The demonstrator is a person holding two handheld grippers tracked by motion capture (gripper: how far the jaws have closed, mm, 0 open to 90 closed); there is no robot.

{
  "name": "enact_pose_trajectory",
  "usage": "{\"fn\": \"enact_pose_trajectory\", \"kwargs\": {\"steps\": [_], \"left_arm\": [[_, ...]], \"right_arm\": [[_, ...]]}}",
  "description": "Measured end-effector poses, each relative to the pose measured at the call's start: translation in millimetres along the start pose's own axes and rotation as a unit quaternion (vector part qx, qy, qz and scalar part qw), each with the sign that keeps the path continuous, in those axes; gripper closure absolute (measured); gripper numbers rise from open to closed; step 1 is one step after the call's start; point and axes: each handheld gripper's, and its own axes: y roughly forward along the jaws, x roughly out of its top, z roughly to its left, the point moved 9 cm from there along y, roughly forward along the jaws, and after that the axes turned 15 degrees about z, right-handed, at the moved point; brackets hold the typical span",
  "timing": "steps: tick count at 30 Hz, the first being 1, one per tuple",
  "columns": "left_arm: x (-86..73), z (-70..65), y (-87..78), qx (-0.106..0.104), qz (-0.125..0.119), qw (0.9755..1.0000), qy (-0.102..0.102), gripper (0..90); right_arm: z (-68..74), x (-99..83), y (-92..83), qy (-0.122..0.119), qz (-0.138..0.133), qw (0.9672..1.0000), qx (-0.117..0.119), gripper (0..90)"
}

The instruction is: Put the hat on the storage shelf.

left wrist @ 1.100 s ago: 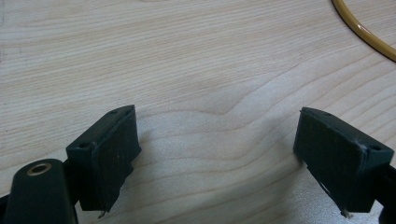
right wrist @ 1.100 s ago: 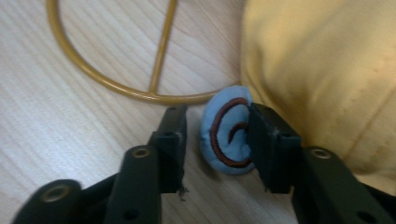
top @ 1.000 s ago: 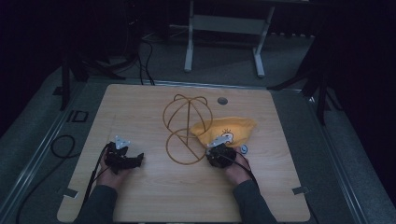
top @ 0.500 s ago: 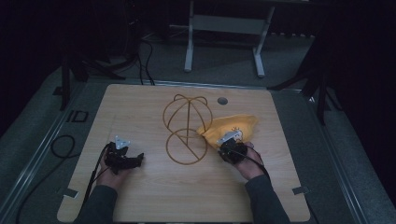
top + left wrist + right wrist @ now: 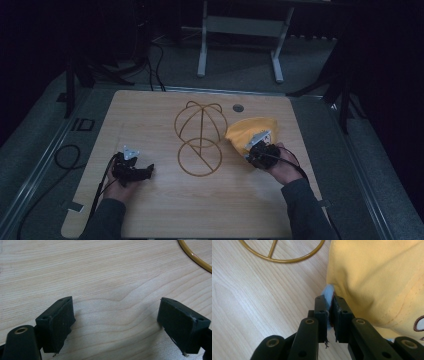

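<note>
While the left tool (image 5: 142, 171) rests on the wooden worktop (image 5: 150, 115) with its 2 jaws spread wide and nothing between them, the gold wire stand (image 5: 200, 137) sits mid-worktop; just right of it, the right tool (image 5: 329, 307) has just clamped onto the yellow cap's (image 5: 377, 280) pale blue edge.
</note>
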Motion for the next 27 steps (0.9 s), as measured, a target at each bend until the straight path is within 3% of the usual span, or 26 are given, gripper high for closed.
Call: {"fn": "enact_pose_trajectory", "kwargs": {"steps": [11, 27], "left_arm": [[0.0, 0.0, 0.0, 0.000, 0.000, 1.0000, 0.000, 14.3], [0.0, 0.0, 0.0, 0.000, 0.000, 1.0000, 0.000, 14.3]], "right_arm": [[-14.2, 3.1, -17.4, -0.021, 0.021, 0.9996, 0.000, 82.8], [-24.0, 8.5, -39.0, -0.045, 0.045, 0.9979, -0.012, 83.0]]}}
